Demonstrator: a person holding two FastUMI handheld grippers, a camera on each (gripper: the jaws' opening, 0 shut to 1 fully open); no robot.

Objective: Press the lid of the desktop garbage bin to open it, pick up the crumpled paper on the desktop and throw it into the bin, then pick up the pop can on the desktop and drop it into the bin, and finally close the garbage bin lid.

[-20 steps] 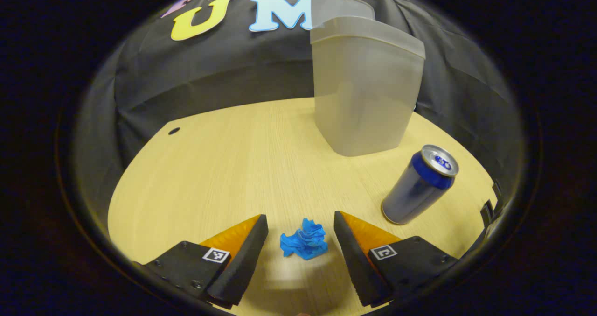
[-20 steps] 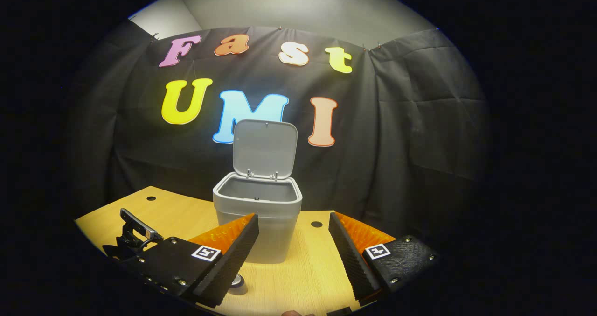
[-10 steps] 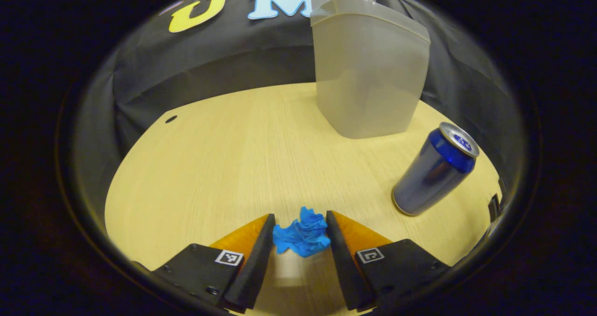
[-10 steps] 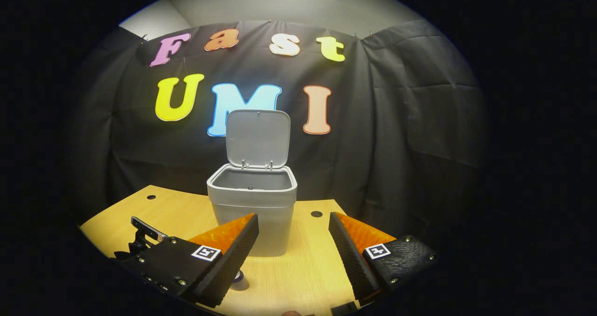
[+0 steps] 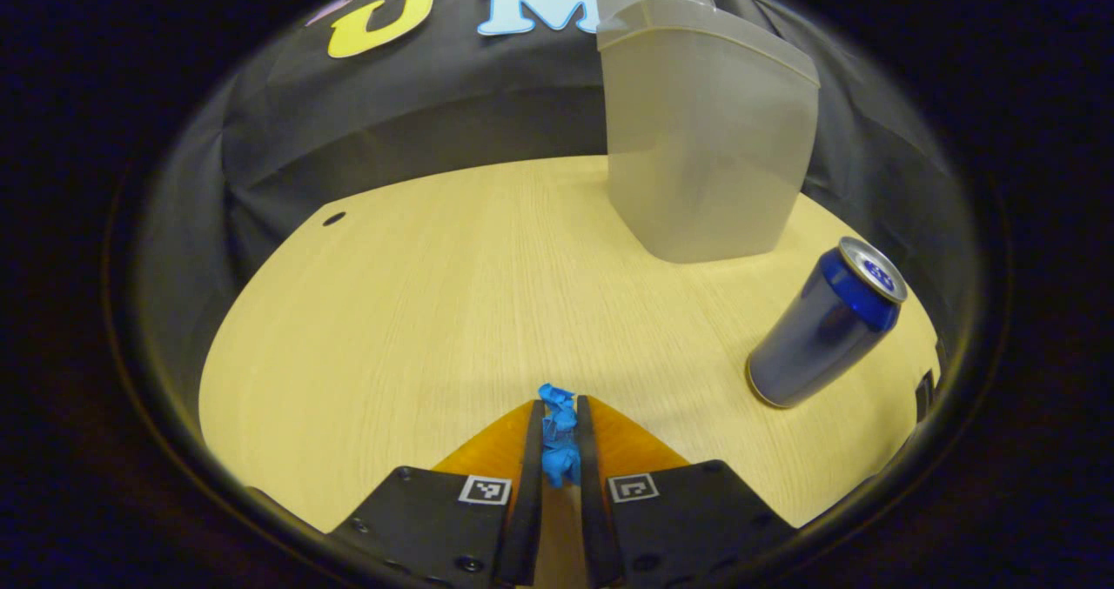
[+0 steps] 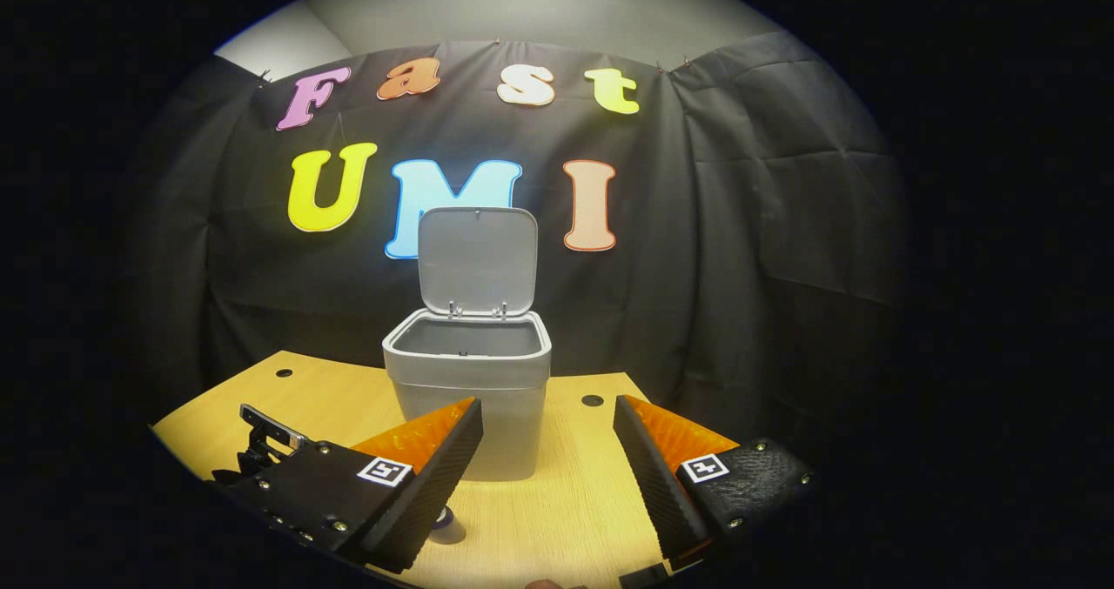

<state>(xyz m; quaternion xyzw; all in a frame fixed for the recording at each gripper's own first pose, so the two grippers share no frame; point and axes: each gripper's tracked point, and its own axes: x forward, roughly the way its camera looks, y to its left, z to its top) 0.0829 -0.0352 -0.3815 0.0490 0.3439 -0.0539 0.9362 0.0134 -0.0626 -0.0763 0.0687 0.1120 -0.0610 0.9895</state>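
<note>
You get no readable text: pop can (image 5: pixel 825 325) top print blurred; square coded markers on left gripper (image 5: pixel 558 458) and right gripper (image 6: pixel 546 471) carry no letters.

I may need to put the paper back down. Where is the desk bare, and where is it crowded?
The bare stretch runs from the left tongs, shut on the paper, up to the desk hole and across to the bin. It is crowded on the camera's right, where the can stands near the bin.
</note>
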